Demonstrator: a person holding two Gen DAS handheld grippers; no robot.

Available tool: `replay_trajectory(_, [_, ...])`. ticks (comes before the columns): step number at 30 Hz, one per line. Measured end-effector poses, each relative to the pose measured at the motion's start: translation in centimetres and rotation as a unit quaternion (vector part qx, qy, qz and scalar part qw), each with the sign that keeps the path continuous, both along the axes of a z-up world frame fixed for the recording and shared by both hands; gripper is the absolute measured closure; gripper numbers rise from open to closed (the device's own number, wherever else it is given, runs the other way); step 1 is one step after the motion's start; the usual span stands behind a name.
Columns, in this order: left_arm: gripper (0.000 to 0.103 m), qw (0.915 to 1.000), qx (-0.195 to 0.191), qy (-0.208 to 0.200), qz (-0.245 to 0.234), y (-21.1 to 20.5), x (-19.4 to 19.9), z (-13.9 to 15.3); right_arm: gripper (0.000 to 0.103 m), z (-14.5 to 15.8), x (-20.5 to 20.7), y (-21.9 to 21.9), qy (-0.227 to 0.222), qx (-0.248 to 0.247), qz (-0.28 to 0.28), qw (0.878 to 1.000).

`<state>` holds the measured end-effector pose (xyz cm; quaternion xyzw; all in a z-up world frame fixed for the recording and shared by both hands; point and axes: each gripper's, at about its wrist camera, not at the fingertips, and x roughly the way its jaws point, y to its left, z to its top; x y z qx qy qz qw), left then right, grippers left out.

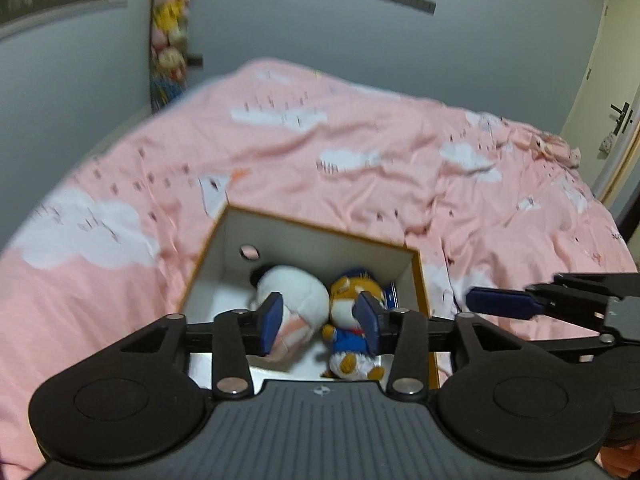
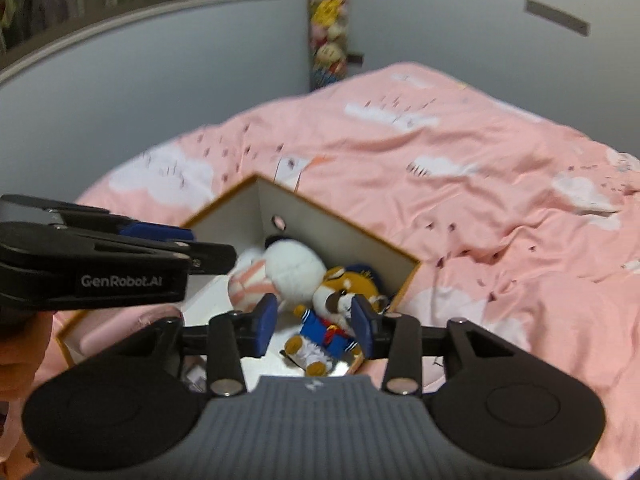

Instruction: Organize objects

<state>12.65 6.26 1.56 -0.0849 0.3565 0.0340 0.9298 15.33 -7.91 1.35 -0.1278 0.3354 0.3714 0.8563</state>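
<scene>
An open box (image 1: 320, 229) with white walls and an orange rim stands on the pink bed. Inside it lie a white plush toy (image 1: 294, 292) and an orange plush toy (image 1: 348, 312) in a blue sailor suit, side by side and touching. My left gripper (image 1: 319, 320) hovers above them, open, its blue pads apart with nothing pressed between them. My right gripper (image 2: 314, 326) is also open above the orange plush toy (image 2: 336, 304), beside the white plush toy (image 2: 292, 268), inside the box (image 2: 340, 216). Each gripper shows at the edge of the other's view, the left gripper (image 2: 200, 246) to the left.
The pink bedspread (image 1: 360, 160) with white clouds spreads wide behind and right of the box. A hanging column of plush toys (image 1: 170, 36) fills the room's corner. A door (image 1: 620, 118) stands at far right. A hand (image 2: 24, 344) holds the left gripper.
</scene>
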Motion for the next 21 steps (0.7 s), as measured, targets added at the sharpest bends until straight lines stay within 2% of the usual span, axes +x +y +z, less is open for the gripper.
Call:
replay_trajectory(4, [0.039, 0.9985, 0.039, -0.039, -0.002, -1.7, -2.1, 2.0, 0.049, 1.6, -2.0, -2.2, -0.015, 0.039, -0.019, 0.999])
replay_trajectory(6, [0.030, 0.9966, 0.059, -0.057, -0.006, -2.7, -3.3, 2.6, 0.046, 2.2, -2.9, -3.2, -0.022, 0.056, -0.026, 0.998])
replay_trajectory(9, [0.024, 0.9928, 0.075, -0.093, 0.000, -3.6, -5.1, 3.3, 0.035, 2.8, -4.4, -4.6, -0.037, 0.079, -0.041, 0.995])
replay_trajectory(10, [0.016, 0.9921, 0.077, -0.099, 0.000, -3.8, -5.6, 3.5, 0.031, 2.8, -5.0, -5.1, -0.045, 0.087, -0.046, 0.994])
replay_trajectory(11, [0.013, 0.9914, 0.077, -0.107, 0.002, -4.0, -6.1, 3.6, 0.028, 2.8, -5.4, -5.5, -0.050, 0.094, -0.051, 0.993])
replay_trajectory(14, [0.010, 0.9894, 0.084, -0.117, 0.016, -4.3, -7.6, 3.3, 0.025, 2.3, -6.7, -6.5, -0.053, 0.106, -0.070, 0.990])
replay_trajectory(17, [0.009, 0.9859, 0.112, -0.118, 0.038, -4.7, -8.8, 2.4, 0.021, 1.4, -7.6, -7.0, -0.050, 0.103, -0.084, 0.990])
replay_trajectory(21, [0.009, 0.9833, 0.142, -0.105, 0.044, -5.1, -9.9, 0.6, 0.020, 0.2, -8.4, -7.3, -0.046, 0.088, -0.094, 0.991])
